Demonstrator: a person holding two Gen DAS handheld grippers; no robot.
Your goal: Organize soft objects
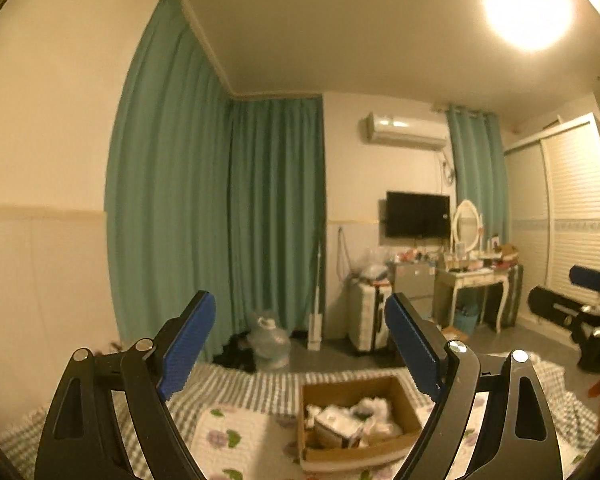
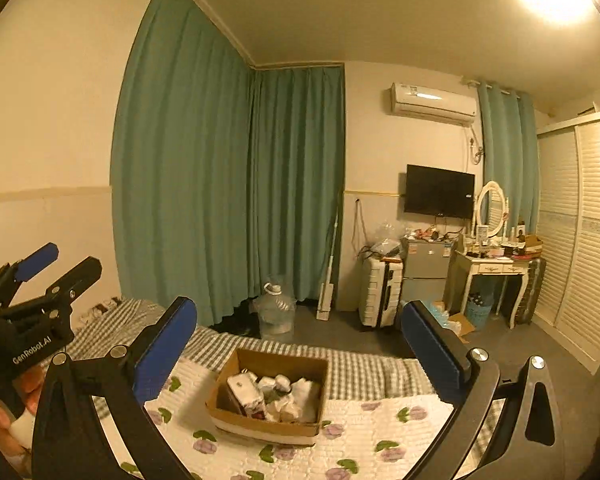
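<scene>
both the left claw (image 1: pixel 300 344) and right claw (image 2: pixel 300 344) hang spread and empty above the box (image 2: pixel 270 396) of soft white things (image 2: pixel 296 394) on the bed (image 2: pixel 380 432), so a careless dive could snag the cardboard rim.

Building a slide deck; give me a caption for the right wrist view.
Open right gripper above a cardboard box of soft items on a floral quilt, left gripper alongside.

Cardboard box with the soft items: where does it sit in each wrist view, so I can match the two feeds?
Left wrist: cardboard box low, right of centre, on the floral quilt.
Right wrist: cardboard box low, near centre, between the open blue fingers.
Shared landmark: wall TV beside the oval mirror.
</scene>
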